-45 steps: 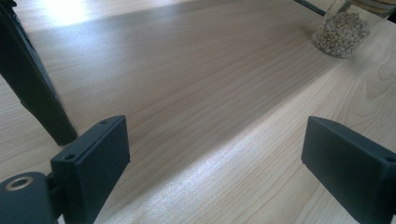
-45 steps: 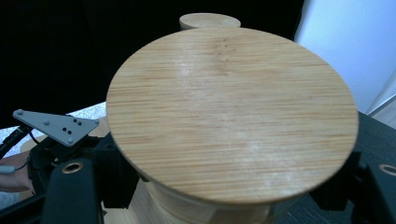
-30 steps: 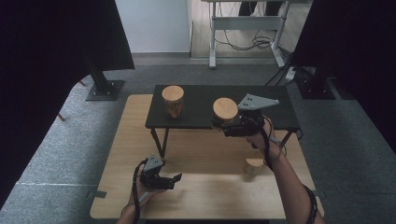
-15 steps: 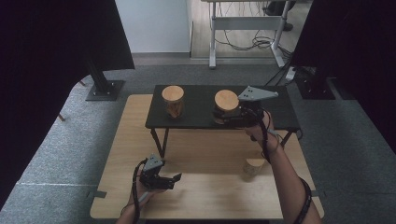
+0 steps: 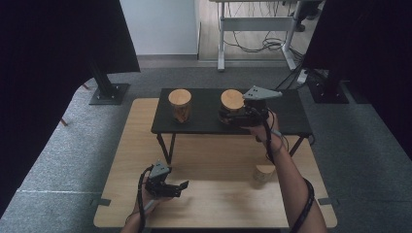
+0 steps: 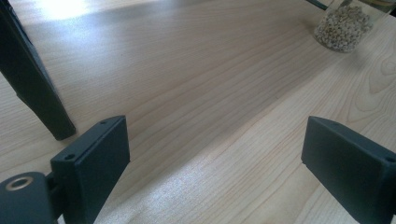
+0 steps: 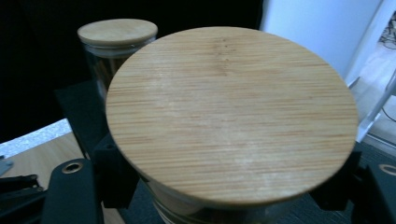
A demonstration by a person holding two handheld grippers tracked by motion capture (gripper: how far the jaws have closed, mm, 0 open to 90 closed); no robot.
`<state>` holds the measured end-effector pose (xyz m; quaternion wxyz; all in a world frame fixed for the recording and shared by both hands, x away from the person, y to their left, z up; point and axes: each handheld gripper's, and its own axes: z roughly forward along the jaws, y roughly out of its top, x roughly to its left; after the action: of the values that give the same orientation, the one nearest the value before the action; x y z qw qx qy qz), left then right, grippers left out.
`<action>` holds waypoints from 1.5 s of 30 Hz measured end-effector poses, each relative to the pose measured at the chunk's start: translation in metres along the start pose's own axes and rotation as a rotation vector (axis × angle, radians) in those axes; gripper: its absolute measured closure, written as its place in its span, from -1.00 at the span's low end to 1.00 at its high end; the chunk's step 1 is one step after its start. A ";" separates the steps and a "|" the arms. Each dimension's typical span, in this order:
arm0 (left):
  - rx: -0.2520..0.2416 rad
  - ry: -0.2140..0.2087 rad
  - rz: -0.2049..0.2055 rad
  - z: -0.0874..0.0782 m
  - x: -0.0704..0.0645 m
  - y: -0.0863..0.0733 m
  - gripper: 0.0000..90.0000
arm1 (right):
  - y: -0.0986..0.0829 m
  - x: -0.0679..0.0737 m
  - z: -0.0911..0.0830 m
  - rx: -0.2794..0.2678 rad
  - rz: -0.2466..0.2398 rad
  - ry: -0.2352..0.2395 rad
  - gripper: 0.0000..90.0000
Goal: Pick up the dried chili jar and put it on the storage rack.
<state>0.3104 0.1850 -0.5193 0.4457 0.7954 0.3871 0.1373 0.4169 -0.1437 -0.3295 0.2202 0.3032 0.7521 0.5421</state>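
My right gripper (image 5: 228, 116) is shut on a glass jar with a round bamboo lid (image 5: 232, 100), over the right half of the small black stand (image 5: 204, 124). In the right gripper view the lid (image 7: 231, 112) looms large, with a black jaw on each side of the jar below it. Whether the jar rests on the stand I cannot tell. A second lidded jar (image 5: 180, 104) (image 7: 116, 35) stands on the stand's left half. My left gripper (image 5: 179, 188) (image 6: 215, 154) is low over the wooden table (image 5: 214, 160) near its front edge, open, with nothing between its jaws.
A third jar (image 5: 265, 173), holding pale beans (image 6: 344, 25), stands on the wooden table at the right, beside the person's right forearm. A black leg of the stand (image 6: 32, 88) is close to my left gripper. Beyond the table are grey carpet and desk frames.
My right gripper has carried the jar away from the person, farther over the black stand. The left gripper has stayed where it was.
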 end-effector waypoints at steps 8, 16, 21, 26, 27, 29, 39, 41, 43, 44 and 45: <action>0.005 0.000 0.002 0.001 0.000 -0.001 -0.83 | -0.005 -0.004 0.010 0.012 0.021 -0.028 -0.44; 0.004 0.002 -0.001 0.001 0.000 -0.001 -0.83 | -0.010 -0.004 0.017 0.029 0.025 -0.053 -0.44; 0.007 0.001 0.001 0.001 0.000 -0.001 -0.83 | -0.010 -0.004 0.019 0.043 0.022 -0.079 -0.44; 0.007 0.001 0.003 0.002 -0.001 -0.001 -0.84 | -0.005 0.002 0.020 0.073 -0.007 -0.111 -0.44; 0.007 0.001 0.003 0.002 -0.001 -0.001 -0.84 | -0.005 0.002 0.020 0.076 -0.008 -0.108 -0.44; 0.007 0.000 0.004 0.002 -0.001 -0.001 -0.84 | -0.005 0.002 0.020 0.078 -0.008 -0.108 -0.44; 0.008 0.001 0.004 0.002 -0.001 0.000 -0.84 | -0.007 0.000 0.018 0.068 0.011 -0.114 -0.47; 0.008 0.000 0.005 0.002 -0.002 0.000 -0.84 | -0.006 0.000 0.018 0.067 0.012 -0.116 -0.48; 0.008 0.000 0.004 0.002 -0.001 0.000 -0.84 | -0.006 0.001 0.018 0.068 0.009 -0.120 -0.48; 0.007 0.000 0.003 0.002 -0.001 0.000 -0.84 | -0.006 0.001 0.018 0.067 0.008 -0.121 -0.48; 0.007 0.001 0.003 0.002 -0.001 0.000 -0.84 | -0.006 0.000 0.018 0.066 0.011 -0.118 -0.48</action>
<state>0.3103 0.1832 -0.5203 0.4426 0.7976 0.3864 0.1369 0.4268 -0.1328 -0.3411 0.2511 0.3460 0.7536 0.4993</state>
